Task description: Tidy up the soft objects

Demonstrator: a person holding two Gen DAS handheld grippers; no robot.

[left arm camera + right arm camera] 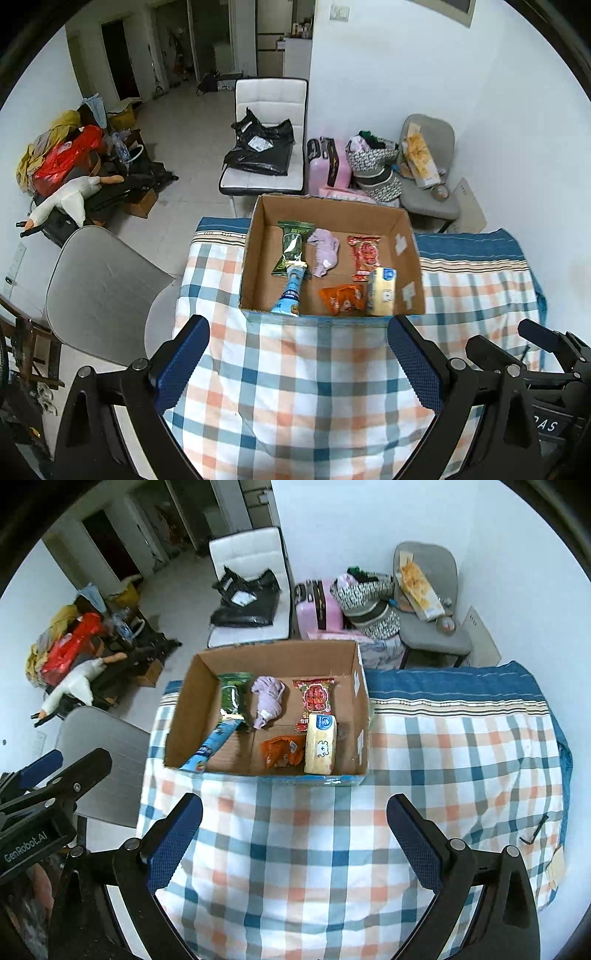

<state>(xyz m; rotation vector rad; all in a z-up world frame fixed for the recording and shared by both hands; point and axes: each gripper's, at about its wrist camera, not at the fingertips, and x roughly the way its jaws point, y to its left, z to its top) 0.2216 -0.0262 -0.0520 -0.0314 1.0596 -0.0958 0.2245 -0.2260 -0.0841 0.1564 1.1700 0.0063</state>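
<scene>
An open cardboard box (406,236) (192,686) stands on the checked tablecloth (303,380) (295,842). It holds a green packet (291,243) (231,694), a lilac cloth (324,251) (269,698), a red packet (365,254) (314,698), an orange packet (341,297) (280,751), a yellow pack (380,291) (320,744) and a blue tube (290,293) (210,744) leaning on the front wall. My left gripper (298,363) and right gripper (294,842) are open and empty, held above the cloth in front of the box.
A grey chair (99,291) (107,746) stands left of the table. A white chair with a black bag (266,147) (247,602), a pink suitcase (327,166) (314,605) and another grey chair (428,173) (432,602) stand behind. Clutter with a toy goose (70,199) lies far left.
</scene>
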